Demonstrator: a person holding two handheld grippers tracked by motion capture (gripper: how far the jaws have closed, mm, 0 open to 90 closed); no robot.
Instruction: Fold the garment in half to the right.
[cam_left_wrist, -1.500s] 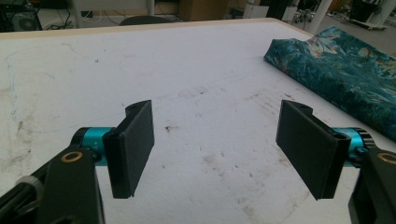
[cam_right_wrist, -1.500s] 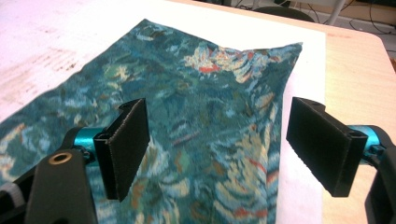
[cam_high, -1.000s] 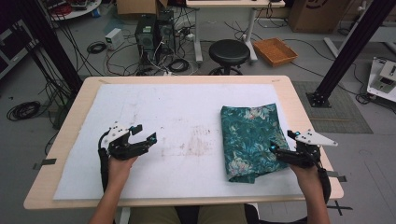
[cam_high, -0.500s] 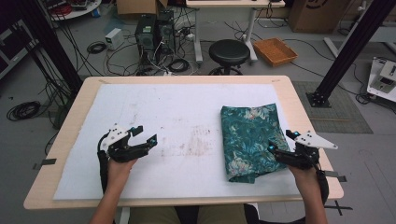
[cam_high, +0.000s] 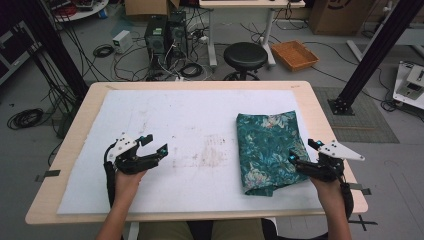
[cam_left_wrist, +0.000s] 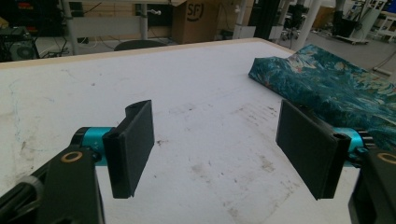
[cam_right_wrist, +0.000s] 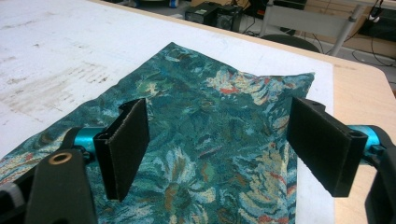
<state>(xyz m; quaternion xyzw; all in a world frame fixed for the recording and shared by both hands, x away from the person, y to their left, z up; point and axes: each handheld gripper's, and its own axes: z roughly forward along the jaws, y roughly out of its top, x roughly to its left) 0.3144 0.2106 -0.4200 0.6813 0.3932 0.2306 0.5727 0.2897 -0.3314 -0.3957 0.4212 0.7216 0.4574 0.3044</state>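
The cloth (cam_high: 270, 151), teal with a flower print, lies folded flat on the right half of the white mat (cam_high: 175, 125), its near corner close to the mat's front edge. The right gripper (cam_high: 302, 156) hovers at the cloth's near right edge, jaws spread wide over the fabric and holding nothing; in the right gripper view the cloth (cam_right_wrist: 210, 140) shows between and beyond the two jaws. Against a second ago this gripper has edged a little inward over the cloth's border, while the cloth itself lies as it did. The left gripper (cam_high: 155, 145) sits well apart on the bare left part of the mat, jaws also wide and empty, in the same spot as before. The mat covers a wooden table (cam_high: 325, 130); behind it stand a black stool (cam_high: 245, 54) and an orange tray (cam_high: 294, 54) on the floor
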